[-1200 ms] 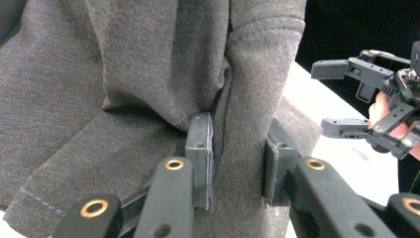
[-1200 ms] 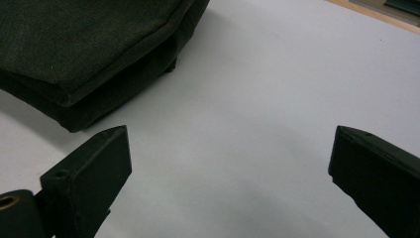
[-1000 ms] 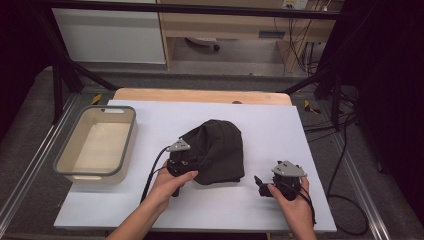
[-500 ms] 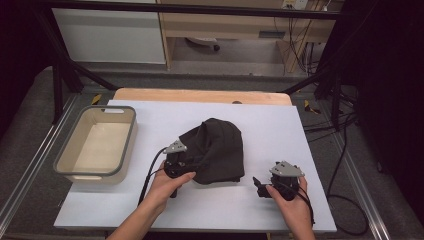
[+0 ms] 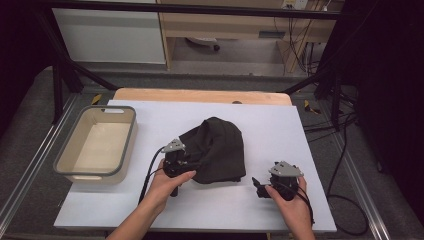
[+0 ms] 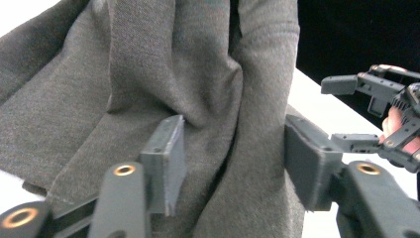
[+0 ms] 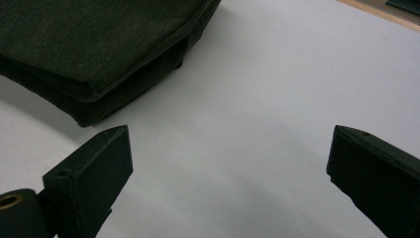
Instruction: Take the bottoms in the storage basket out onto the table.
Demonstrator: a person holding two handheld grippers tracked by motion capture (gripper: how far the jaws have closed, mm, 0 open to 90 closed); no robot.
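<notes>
The left gripper view shows your left gripper (image 6: 230, 163) with fingers just spreading off a fold of the dark cloth (image 5: 216, 149) mid-tabletop, so clear it fully before regripping, while your right gripper (image 7: 228, 173) waits spread beside the near edge.

Setting: lab / recording rig. Evidence: white board (image 5: 280, 130) laid on wooden table (image 5: 200, 95), dark metal frame (image 5: 65, 75) w/ black drapes, loose cables (image 5: 345, 150) on grey floor, cabinet (image 5: 220, 25) behind. No household furnishings were noted.
</notes>
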